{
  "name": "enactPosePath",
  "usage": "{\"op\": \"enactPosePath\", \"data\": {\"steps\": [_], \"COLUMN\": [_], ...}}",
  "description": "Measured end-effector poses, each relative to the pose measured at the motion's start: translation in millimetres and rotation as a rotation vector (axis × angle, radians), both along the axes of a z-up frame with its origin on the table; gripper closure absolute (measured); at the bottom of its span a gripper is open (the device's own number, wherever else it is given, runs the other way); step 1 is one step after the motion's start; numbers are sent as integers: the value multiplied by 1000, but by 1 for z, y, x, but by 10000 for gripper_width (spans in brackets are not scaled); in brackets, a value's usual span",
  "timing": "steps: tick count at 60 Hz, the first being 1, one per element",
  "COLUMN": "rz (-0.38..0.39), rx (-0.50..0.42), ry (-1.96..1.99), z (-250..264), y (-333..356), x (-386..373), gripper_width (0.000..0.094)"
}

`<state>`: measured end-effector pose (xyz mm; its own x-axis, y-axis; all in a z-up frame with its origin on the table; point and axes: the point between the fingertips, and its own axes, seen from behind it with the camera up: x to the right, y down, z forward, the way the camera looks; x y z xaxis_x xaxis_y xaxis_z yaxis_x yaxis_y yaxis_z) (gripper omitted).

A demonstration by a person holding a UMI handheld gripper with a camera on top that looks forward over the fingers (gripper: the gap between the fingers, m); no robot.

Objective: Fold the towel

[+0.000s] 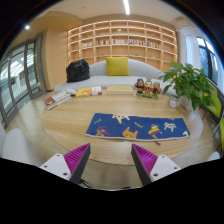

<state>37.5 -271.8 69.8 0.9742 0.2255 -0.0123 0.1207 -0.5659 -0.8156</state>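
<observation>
Your tongs (110,160) stand wide apart with nothing between them, hovering above the near side of the wooden surface (60,125). The towel (138,126), blue with a yellow and white pattern, lies spread flat ahead of the fingers and a little toward the right one, well clear of both.

The main risk, as I judge it, is the pinch itself: the cloth lies flat against the wood, so if you come down too steep you may scrape the surface and catch nothing, or grab only a wrinkle that slips out mid-fold. Take a corner or an edge, not the middle, or the fold will bunch unevenly. The towel's right end lies toward the potted plant (190,85); a wide sweep that way could brush its leaves. Books and small objects (75,94) sit along the far side, so a fold carried too far could push into them
</observation>
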Motion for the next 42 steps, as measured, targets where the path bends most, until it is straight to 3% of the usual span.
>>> {"op": "enactPosePath", "data": {"steps": [8,29,35,38,41,42], "rz": [24,-87,-83,-57,-50,-62], "rx": [9,-62,1,8,13,18], "ry": [33,-34,-64,-74,-102,-115], "z": [-17,-87,-85,-86,-85,-84], "y": [53,159,169,169,173,174], "x": [-61,-103,-105,-111,-111,-108], "gripper_width": [85,111,425,609,869,908]}}
